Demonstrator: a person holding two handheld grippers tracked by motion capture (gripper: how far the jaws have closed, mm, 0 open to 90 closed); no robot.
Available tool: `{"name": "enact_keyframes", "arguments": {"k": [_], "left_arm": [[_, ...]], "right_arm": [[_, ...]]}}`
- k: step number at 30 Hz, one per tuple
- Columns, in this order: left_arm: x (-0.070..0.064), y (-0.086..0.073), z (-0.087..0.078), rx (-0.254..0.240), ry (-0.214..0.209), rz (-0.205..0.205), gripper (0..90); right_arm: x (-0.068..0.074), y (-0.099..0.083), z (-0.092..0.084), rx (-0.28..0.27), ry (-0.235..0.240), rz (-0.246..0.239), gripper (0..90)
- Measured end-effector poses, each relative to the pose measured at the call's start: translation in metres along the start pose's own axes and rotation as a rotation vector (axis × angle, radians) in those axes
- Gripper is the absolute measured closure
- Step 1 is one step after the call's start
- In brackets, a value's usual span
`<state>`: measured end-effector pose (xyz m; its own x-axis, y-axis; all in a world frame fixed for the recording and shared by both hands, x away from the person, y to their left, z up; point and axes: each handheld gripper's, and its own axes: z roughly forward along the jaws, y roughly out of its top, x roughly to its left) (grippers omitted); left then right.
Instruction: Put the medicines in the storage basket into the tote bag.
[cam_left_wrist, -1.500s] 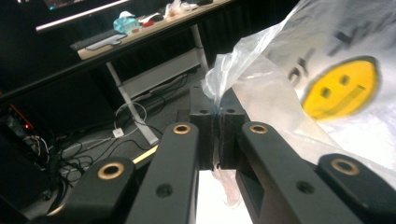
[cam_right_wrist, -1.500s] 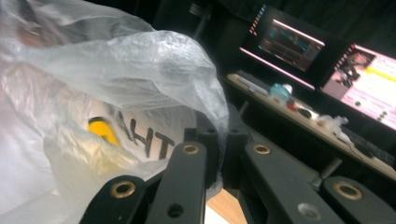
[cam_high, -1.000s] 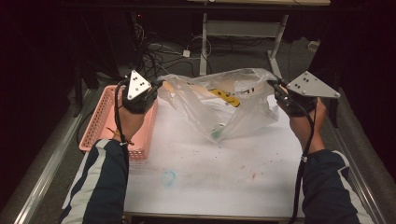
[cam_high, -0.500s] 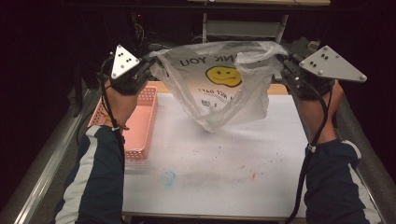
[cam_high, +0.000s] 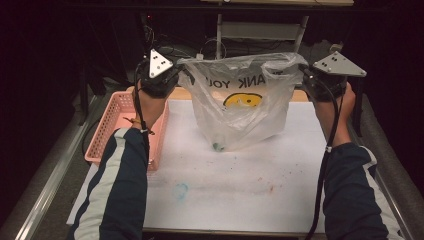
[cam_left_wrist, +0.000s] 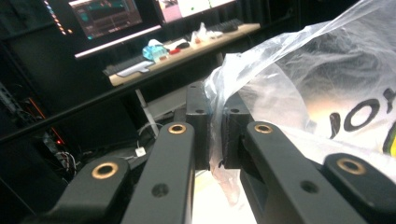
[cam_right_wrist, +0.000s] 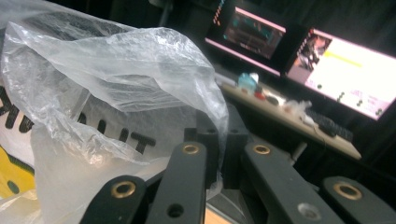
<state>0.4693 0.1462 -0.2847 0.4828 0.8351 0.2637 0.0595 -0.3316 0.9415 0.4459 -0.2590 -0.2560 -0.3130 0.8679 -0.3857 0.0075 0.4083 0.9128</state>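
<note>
A clear plastic bag (cam_high: 250, 120) with a yellow smiley face and black lettering hangs by its top edge between both grippers above the white table sheet (cam_high: 240, 195). My left gripper (cam_high: 182, 75) is shut on the bag's left rim; in the left gripper view the film (cam_left_wrist: 303, 93) is pinched between the pads of that gripper (cam_left_wrist: 215, 130). My right gripper (cam_high: 304, 75) is shut on the right rim, and the right gripper view shows the crumpled film (cam_right_wrist: 116, 79) caught between the jaws of that gripper (cam_right_wrist: 219, 154). A small green thing (cam_high: 218, 147) lies at the bag's bottom.
A pink plastic basket (cam_high: 107, 130) stands at the table's left edge, under my left forearm. Metal rails run along both sides of the table. Behind the table are cables, a white frame, and a desk with lit monitors (cam_right_wrist: 345, 70).
The bag has gone from lying slack on the table to hanging upright between the raised grippers. Both hands rose, then drew slightly inward.
</note>
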Motion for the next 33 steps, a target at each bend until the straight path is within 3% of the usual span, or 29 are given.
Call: {"name": "enact_keyframes", "arguments": {"k": [5, 9, 10, 11, 12, 15, 18, 23, 26, 29, 31, 33], "left_arm": [[-0.008, -0.005, 0.011, 0.026, 0.000, -0.012, 75.0], [-0.011, -0.009, 0.012, 0.022, -0.044, -0.063, 55.5], [-0.012, -0.010, 0.011, 0.018, -0.033, -0.077, 52.2], [-0.013, -0.011, 0.010, 0.005, -0.016, -0.082, 43.0], [-0.013, -0.013, 0.008, -0.003, -0.025, -0.090, 39.4], [-0.017, -0.018, -0.001, -0.012, -0.060, -0.105, 39.2], [-0.022, -0.024, -0.013, -0.037, -0.096, -0.093, 39.4], [-0.048, -0.043, -0.025, -0.037, -0.218, -0.060, 42.5], [-0.073, -0.055, -0.022, -0.007, -0.292, -0.038, 42.7], [-0.096, -0.065, -0.010, 0.038, -0.337, 0.010, 40.7], [-0.107, -0.071, 0.001, 0.077, -0.352, 0.036, 41.0], [-0.114, -0.075, 0.010, 0.104, -0.336, 0.054, 42.1]], "right_arm": [[-0.007, -0.015, 0.015, 0.049, -0.016, 0.023, 90.0], [-0.012, -0.024, 0.023, 0.082, -0.035, 0.039, 90.0], [-0.014, -0.027, 0.026, 0.094, -0.051, 0.030, 90.0], [-0.015, -0.030, 0.029, 0.109, -0.056, 0.034, 90.0], [-0.017, -0.033, 0.033, 0.130, -0.064, 0.030, 90.0], [-0.023, -0.044, 0.042, 0.183, -0.082, 0.031, 90.0], [-0.030, -0.054, 0.047, 0.213, -0.092, 0.058, 90.0], [-0.034, -0.064, 0.050, 0.240, -0.090, 0.087, 90.0], [-0.032, -0.065, 0.051, 0.243, -0.086, 0.081, 90.0], [-0.027, -0.066, 0.053, 0.248, -0.084, 0.066, 90.0], [-0.023, -0.067, 0.053, 0.229, -0.086, 0.062, 90.0], [-0.020, -0.068, 0.053, 0.228, -0.072, 0.061, 88.5]]}}
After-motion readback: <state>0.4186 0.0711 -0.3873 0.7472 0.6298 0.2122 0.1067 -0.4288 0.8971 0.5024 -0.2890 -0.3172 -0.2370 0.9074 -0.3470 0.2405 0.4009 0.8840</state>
